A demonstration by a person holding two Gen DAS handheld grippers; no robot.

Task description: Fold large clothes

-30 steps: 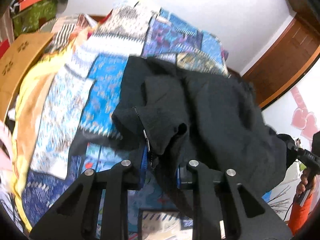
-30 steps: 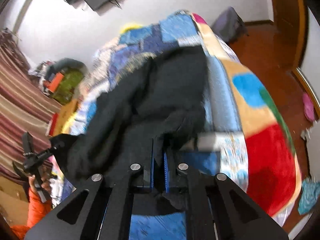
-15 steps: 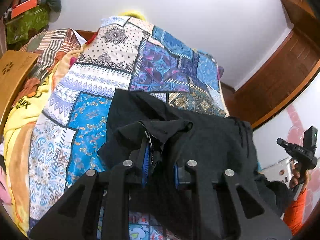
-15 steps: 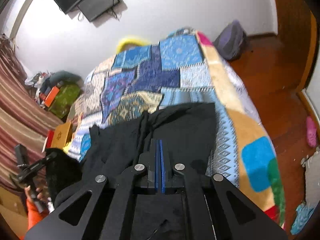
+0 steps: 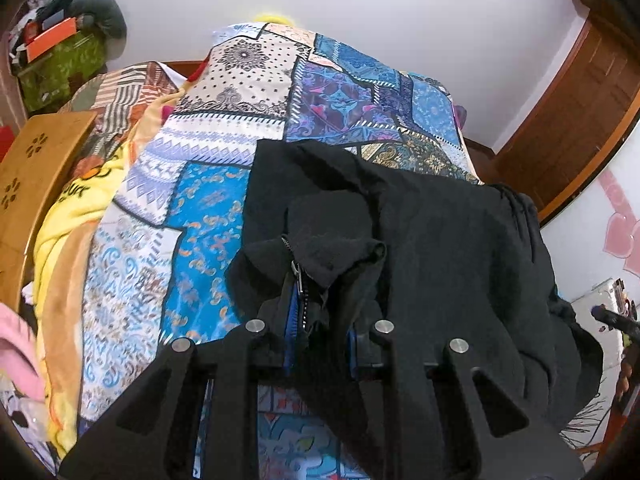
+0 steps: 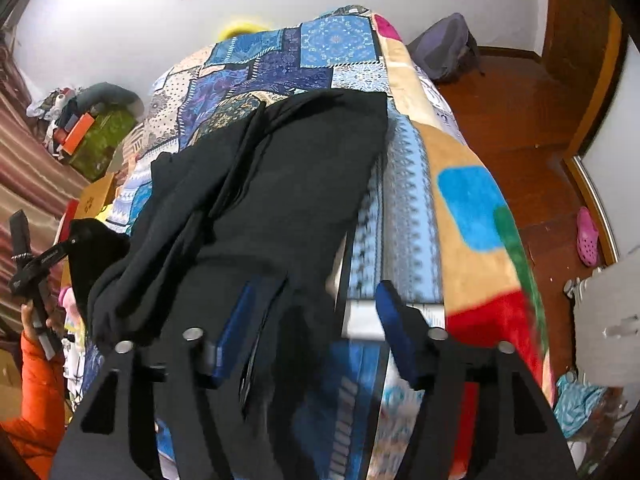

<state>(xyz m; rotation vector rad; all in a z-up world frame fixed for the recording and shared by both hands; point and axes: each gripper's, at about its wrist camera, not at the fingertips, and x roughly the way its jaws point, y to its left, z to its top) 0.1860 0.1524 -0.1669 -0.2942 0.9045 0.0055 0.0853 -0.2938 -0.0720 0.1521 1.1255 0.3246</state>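
A large black zip-up jacket [image 5: 440,248] lies spread across the patchwork bedspread [image 5: 208,208]. My left gripper [image 5: 320,324] is shut on the jacket's zipper edge near the collar, and black cloth bunches between its blue pads. In the right wrist view the jacket [image 6: 280,168] runs away from me along the bedspread [image 6: 408,216]. My right gripper [image 6: 312,312] has its jaws opening. Their blue pads stand wide apart, and the jacket's near edge lies loose between them, closer to the left pad. The left gripper [image 6: 36,256] shows at the far left, held by a hand with an orange sleeve.
A wooden board [image 5: 36,184], a yellow blanket [image 5: 68,220] and a green box [image 5: 60,68] crowd the bed's left side. A wooden door [image 5: 580,120] stands at the right. On the wooden floor are a grey backpack [image 6: 444,52] and a pink shoe [image 6: 587,236].
The right gripper's jaws, pressed together on the jacket before, now stand apart with the cloth released. The jacket, earlier bunched and lifted, now lies flatter on the bed. The left grip is unchanged.
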